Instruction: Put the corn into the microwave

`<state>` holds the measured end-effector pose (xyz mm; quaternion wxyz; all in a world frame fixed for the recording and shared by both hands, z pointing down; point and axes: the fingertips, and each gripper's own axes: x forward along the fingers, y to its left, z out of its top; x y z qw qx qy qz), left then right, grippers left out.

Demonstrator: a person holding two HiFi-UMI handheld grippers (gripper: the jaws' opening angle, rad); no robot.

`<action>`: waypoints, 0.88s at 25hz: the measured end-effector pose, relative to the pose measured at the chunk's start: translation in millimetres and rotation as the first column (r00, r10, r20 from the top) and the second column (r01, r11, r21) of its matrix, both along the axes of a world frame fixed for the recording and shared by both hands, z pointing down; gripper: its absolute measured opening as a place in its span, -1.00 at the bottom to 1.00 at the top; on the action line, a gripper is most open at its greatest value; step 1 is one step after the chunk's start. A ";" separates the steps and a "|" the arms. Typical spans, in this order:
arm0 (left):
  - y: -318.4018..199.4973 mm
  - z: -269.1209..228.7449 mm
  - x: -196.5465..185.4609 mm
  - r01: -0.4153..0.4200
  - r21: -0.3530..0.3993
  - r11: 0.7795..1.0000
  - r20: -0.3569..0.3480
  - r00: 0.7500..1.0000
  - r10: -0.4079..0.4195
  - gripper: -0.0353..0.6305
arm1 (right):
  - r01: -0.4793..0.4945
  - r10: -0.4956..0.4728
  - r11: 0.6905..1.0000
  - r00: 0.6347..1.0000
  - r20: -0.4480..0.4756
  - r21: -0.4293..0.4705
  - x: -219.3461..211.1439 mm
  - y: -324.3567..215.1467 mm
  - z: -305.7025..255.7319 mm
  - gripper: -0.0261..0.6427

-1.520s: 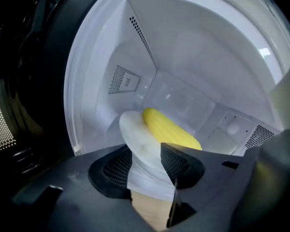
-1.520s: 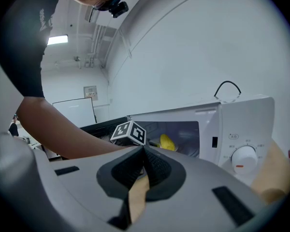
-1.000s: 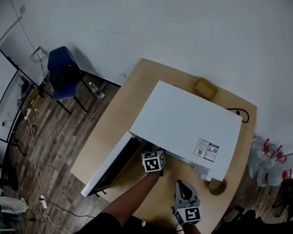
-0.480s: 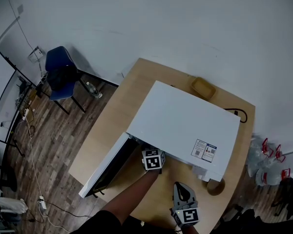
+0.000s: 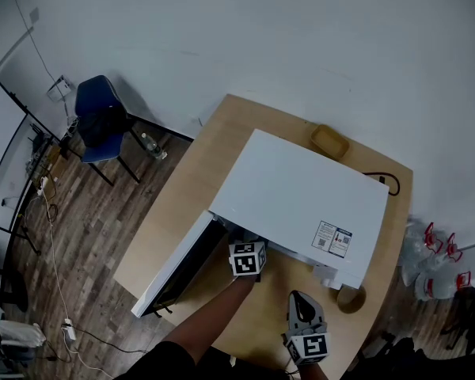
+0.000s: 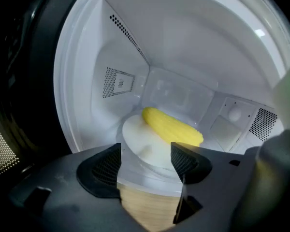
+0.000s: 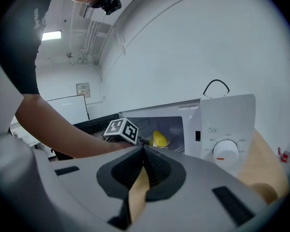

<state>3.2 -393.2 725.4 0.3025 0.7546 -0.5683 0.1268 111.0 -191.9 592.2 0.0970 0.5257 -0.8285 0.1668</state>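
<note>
The yellow corn (image 6: 171, 127) lies on the white turntable (image 6: 137, 146) inside the open white microwave (image 5: 301, 200). My left gripper (image 6: 146, 161) reaches into the cavity mouth. Its jaws are opening, and the corn rests free just beyond the tips with nothing pressed between the pads. From above only its marker cube (image 5: 248, 258) shows at the oven's front edge. My right gripper (image 7: 143, 166) is shut and empty, held back in front of the microwave (image 7: 222, 129). From there I see the corn (image 7: 159, 139) and the left marker cube (image 7: 122, 130).
The microwave door (image 5: 174, 271) hangs open to the left over the wooden table (image 5: 194, 169). A small brown dish (image 5: 331, 142) and a black cable (image 5: 388, 182) lie behind the oven. A round brown object (image 5: 351, 298) sits by its right front corner. A blue chair (image 5: 101, 117) stands far left.
</note>
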 end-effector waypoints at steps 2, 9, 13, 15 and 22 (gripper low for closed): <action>6.7 -3.7 -1.9 -0.011 0.010 1.000 0.000 1.000 0.011 0.00 | -0.006 0.006 1.000 1.000 -0.004 -0.011 3.4 6.5 2.4 -0.74; 42.4 -26.8 -9.7 -0.037 0.056 0.998 -0.004 0.999 0.037 0.00 | -0.028 0.028 0.999 1.000 -0.003 0.038 6.1 17.5 -16.3 -0.75; 70.6 -52.2 -12.0 -0.069 0.116 0.991 0.000 0.998 0.069 0.00 | -0.041 0.041 0.998 0.999 -0.004 0.057 3.8 32.0 -24.5 -0.75; 89.6 -68.9 -17.0 -0.083 0.150 0.985 0.004 0.996 0.084 0.00 | -0.035 0.035 0.996 0.999 0.000 0.077 -3.8 43.0 -31.4 -0.74; 182.5 -136.0 -23.0 -0.192 0.306 0.932 0.060 0.981 0.182 0.00 | -0.107 0.112 0.988 0.993 -0.037 0.112 -6.8 87.1 -48.4 -0.75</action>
